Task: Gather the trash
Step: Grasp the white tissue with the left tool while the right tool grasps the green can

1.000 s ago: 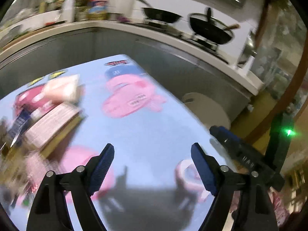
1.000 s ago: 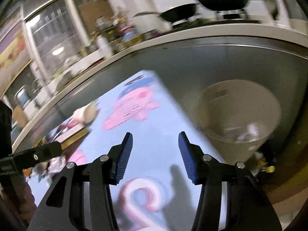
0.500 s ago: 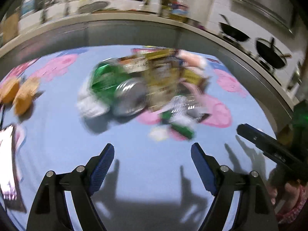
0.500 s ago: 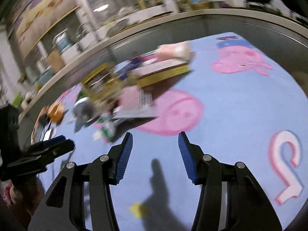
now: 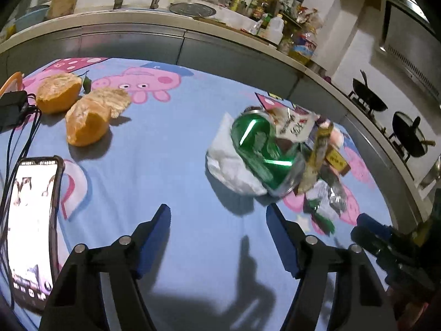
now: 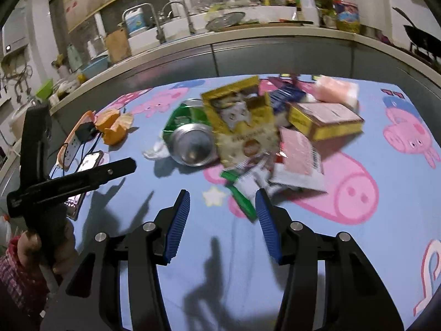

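A heap of trash lies on the blue cartoon tablecloth [image 5: 176, 165]. It holds a crushed green can [image 5: 261, 146] [image 6: 190, 135], a white crumpled tissue [image 5: 228, 160], a yellow snack bag [image 6: 242, 118], a yellow-edged box [image 6: 325, 118], a pink wrapper [image 6: 300, 151] and a small green wrapper [image 6: 239, 193]. Orange peels [image 5: 82, 110] [image 6: 114, 127] lie to the left. My left gripper [image 5: 217, 231] is open and empty, short of the can. My right gripper [image 6: 222, 215] is open and empty, just before the green wrapper. The left gripper also shows in the right wrist view [image 6: 121, 165].
A phone [image 5: 30, 220] with a lit screen and a power strip with cables [image 6: 74, 138] lie at the table's left. A kitchen counter [image 5: 165, 27] with sink, bottles and woks runs behind the table. The right gripper shows at the right edge [image 5: 386, 237].
Both views have swung left from the table's right end and the bin to the trash heap. The heap and the orange peels now lie ahead of both open grippers.
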